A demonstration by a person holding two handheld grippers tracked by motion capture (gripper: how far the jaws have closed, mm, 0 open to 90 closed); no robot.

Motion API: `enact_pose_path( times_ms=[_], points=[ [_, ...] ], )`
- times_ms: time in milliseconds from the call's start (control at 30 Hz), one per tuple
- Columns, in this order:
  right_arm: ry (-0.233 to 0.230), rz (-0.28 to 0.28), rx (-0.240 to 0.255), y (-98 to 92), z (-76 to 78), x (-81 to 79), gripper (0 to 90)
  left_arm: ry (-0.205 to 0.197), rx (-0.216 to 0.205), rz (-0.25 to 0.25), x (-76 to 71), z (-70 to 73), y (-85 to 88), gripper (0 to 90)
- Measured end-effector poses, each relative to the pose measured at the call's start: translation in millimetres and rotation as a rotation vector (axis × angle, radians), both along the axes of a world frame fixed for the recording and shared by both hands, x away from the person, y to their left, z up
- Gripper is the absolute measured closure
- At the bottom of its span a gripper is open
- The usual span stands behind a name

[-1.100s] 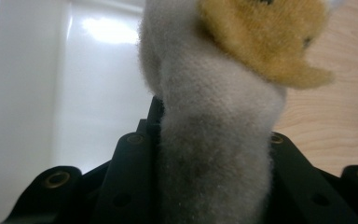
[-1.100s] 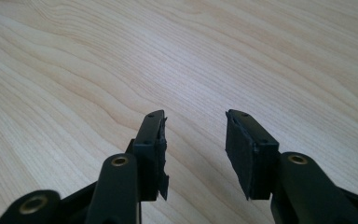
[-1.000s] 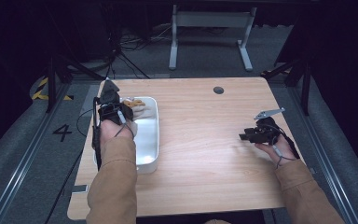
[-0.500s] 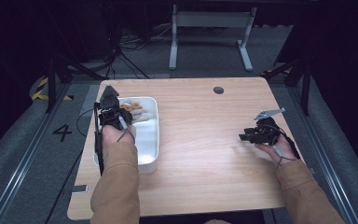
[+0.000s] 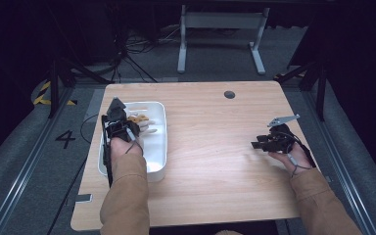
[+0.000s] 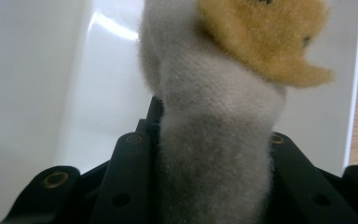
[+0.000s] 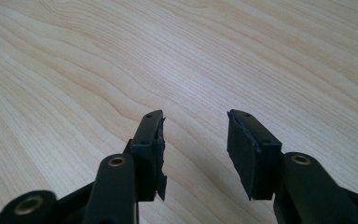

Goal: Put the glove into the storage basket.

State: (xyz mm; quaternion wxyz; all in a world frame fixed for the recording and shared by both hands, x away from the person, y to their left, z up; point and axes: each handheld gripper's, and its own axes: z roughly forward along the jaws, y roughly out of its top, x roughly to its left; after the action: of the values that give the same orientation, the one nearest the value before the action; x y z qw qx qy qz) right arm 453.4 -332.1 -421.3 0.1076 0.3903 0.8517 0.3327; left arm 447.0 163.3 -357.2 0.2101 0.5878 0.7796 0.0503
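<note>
Left gripper view looks right at a soft toy [image 6: 214,116], grey and fuzzy with a yellow-brown part on top. The black jaws of the left hand-held gripper [image 6: 212,154] press on both sides of the grey part, so it is gripping the toy. Behind the toy is the shiny inside of a white tub [image 6: 51,70]. From the high view, the toy [image 5: 139,120] is over the far end of the white tub [image 5: 159,142]; it may be touching the bottom, but that is hard to tell. The tub sits on the left side of the wooden worktop [image 5: 210,161]. The right hand-held gripper [image 7: 193,140] is well apart from the tub, low over bare wood, with its jaws apart and nothing between them.
</note>
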Motion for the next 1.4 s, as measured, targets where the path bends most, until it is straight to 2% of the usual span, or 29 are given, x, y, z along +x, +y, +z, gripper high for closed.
enact_pose_path(
  times_ms=[200, 500, 800, 967, 1133, 1400],
  points=[
    [0.003, 0.004, 0.0, -0.2, -1.3, -0.9, 56.3, 0.011, -0.015, 0.011, 0.9, -12.5, 0.3, 69.3],
    [0.012, 0.004, -0.001, -1.1, -3.5, -0.3, 56.2, 0.03, -0.022, -0.013, 3.1, -24.8, -2.0, 69.1],
    [0.013, 0.003, -0.003, -0.9, -4.5, -0.4, 56.2, 0.067, -0.029, 0.008, 4.7, -39.4, 5.1, 68.9],
    [0.018, 0.003, -0.003, -1.6, -5.5, 0.0, 56.1, 0.081, -0.04, 0.02, 4.1, -43.3, 8.3, 68.5],
    [0.016, 0.002, -0.004, -1.1, -5.9, 0.0, 56.1, 0.102, -0.037, -0.008, 5.0, -47.0, 10.0, 68.3],
    [0.023, 0.001, -0.003, -1.7, -6.9, 0.4, 56.2, 0.125, -0.053, 0.012, 5.4, -50.1, 13.5, 68.3]
  ],
)
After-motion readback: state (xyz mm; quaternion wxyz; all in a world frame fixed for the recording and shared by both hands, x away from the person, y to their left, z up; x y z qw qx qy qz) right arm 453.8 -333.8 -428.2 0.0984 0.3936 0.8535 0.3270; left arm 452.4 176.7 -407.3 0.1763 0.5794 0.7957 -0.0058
